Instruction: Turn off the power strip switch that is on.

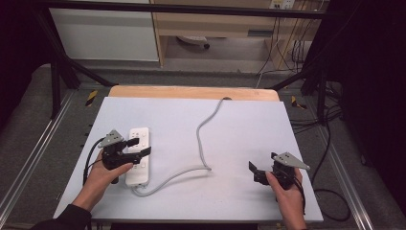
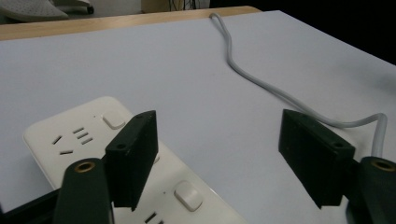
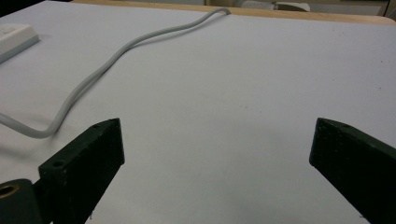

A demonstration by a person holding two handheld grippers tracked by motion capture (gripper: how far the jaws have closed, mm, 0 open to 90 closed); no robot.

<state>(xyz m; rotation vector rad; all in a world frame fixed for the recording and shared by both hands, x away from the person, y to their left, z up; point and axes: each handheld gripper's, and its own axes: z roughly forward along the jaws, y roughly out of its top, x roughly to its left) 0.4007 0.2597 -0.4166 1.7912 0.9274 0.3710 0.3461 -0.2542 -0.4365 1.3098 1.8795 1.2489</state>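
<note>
Power strip [image 1: 138,155]: near end hidden under the left gripper [image 1: 135,146] in the high view; cut off by the bottom edge in the left gripper view. Socket markings too small to read from above. Grey cable [image 1: 206,139]: far end drops behind the table [image 1: 249,191] edge, plug unseen.

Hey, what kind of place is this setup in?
Probably a lab or workshop recording bench: a white-topped table inside a black metal frame, loose cables on the floor behind, and a white power strip laid out for handling.
</note>
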